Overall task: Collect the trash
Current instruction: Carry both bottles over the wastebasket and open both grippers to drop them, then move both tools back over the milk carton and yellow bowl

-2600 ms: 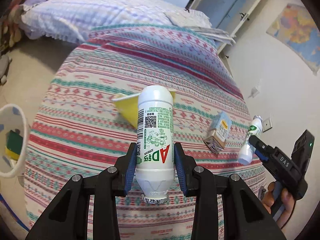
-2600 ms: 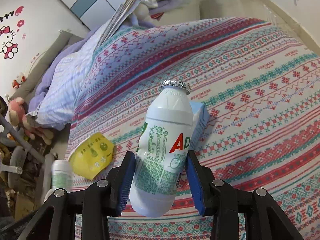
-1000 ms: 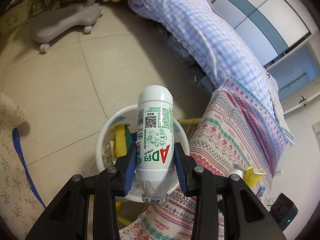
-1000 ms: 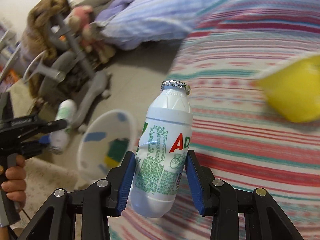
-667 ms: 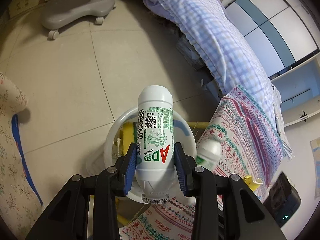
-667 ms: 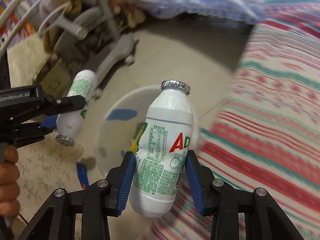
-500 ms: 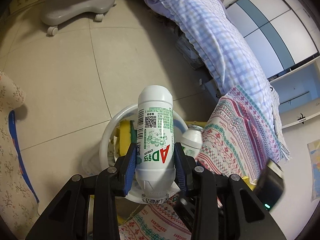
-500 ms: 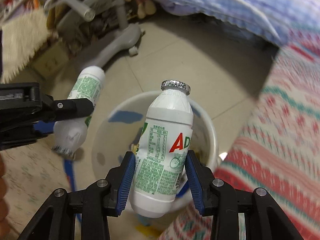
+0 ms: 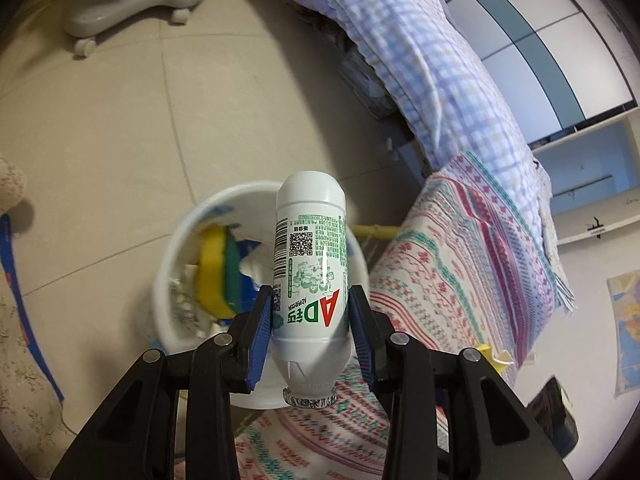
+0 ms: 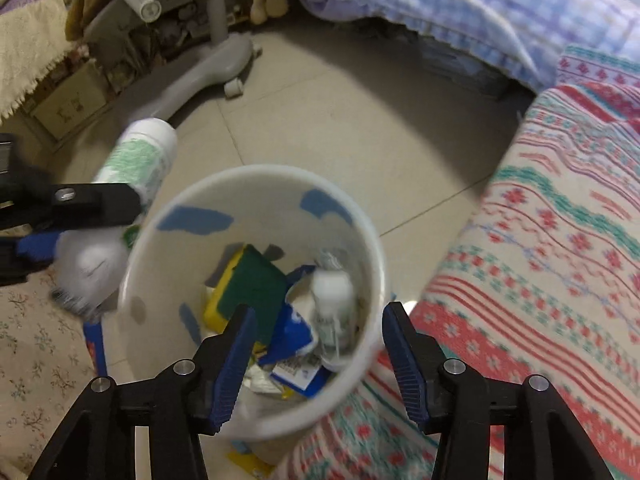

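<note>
Beside the striped bed (image 10: pixel 560 240), the right gripper (image 10: pixel 316 356) hangs wide open and empty over the white trash bin (image 10: pixel 256 176), a drink bottle (image 10: pixel 334 304) inside; the left gripper (image 9: pixel 310 328) clamps a second bottle (image 9: pixel 310 264) at the rim.

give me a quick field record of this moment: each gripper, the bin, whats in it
left gripper: shut on an AD milk bottle, cap toward the camera
right gripper: open, nothing between the jaws, over the bin
bin: white wastebasket on the tile floor beside the bed
bin contents: dropped bottle, yellow-green sponge, blue carton scraps
</note>
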`<state>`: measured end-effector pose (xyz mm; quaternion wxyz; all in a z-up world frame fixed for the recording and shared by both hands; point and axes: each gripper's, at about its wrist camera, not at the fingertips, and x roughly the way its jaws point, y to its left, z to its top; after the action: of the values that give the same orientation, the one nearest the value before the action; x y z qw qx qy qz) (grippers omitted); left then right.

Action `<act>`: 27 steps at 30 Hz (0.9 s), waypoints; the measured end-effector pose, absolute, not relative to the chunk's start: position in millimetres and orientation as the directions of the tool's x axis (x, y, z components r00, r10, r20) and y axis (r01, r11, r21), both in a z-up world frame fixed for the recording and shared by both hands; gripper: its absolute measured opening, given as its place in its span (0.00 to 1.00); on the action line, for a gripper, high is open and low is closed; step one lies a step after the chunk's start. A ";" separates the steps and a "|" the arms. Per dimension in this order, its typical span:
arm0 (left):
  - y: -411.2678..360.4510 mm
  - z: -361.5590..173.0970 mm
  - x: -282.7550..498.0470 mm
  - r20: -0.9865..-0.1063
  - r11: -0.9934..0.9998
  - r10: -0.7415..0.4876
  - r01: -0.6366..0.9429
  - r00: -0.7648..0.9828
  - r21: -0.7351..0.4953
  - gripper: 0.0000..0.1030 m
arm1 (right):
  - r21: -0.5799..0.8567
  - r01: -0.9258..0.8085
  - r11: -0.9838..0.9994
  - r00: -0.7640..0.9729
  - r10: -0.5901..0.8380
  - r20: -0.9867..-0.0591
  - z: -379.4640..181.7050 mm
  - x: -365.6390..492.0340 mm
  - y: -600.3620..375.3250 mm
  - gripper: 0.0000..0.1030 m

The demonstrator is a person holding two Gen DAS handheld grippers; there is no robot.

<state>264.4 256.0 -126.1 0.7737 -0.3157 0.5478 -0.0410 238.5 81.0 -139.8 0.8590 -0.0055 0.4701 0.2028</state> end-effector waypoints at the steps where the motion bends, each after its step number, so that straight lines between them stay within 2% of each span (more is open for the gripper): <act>1: 254.2 -127.5 266.2 -0.826 0.799 -0.409 -0.284 0.388 -0.530 0.56 | 0.196 -0.351 0.916 0.478 0.355 -0.804 -137.2 234.9 76.6 0.56; 2: 253.4 -128.7 267.7 -0.832 0.801 -0.401 -0.294 0.383 -0.521 0.71 | 0.210 -0.347 0.914 0.481 0.366 -0.797 -134.6 229.8 69.0 0.56; 3: 254.6 -128.7 267.7 -0.837 0.802 -0.383 -0.310 0.390 -0.511 0.73 | 0.219 -0.342 0.914 0.485 0.371 -0.792 -131.6 225.7 62.8 0.56; 8: 265.8 -118.9 263.5 -0.818 0.773 -0.339 -0.358 0.464 -0.524 0.73 | 0.256 -0.309 0.916 0.511 0.387 -0.767 -114.5 203.8 24.5 0.56; 18: 230.4 -104.1 261.8 -0.809 0.821 -0.353 -0.259 0.470 -0.508 0.73 | 0.269 -0.222 0.937 0.566 0.349 -0.747 -79.4 144.8 -73.1 0.56; 22: 210.0 -100.6 261.3 -0.813 0.838 -0.350 -0.233 0.466 -0.494 0.73 | 0.251 -0.151 0.956 0.622 0.289 -0.727 -63.7 118.7 -123.6 0.58; 24: 192.4 -98.2 260.9 -0.809 0.846 -0.364 -0.201 0.461 -0.495 0.73 | 0.290 -0.079 0.954 0.669 0.266 -0.694 -55.7 105.3 -158.4 0.64; 27: 165.3 -92.3 260.2 -0.797 0.857 -0.391 -0.136 0.460 -0.498 0.73 | 0.415 0.062 0.908 0.718 0.248 -0.650 -48.9 95.5 -218.2 0.64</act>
<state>260.2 165.3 -92.3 0.8151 -0.2560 0.5138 -0.0782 95.5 -218.2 -48.9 0.9032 0.2085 0.3717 0.0516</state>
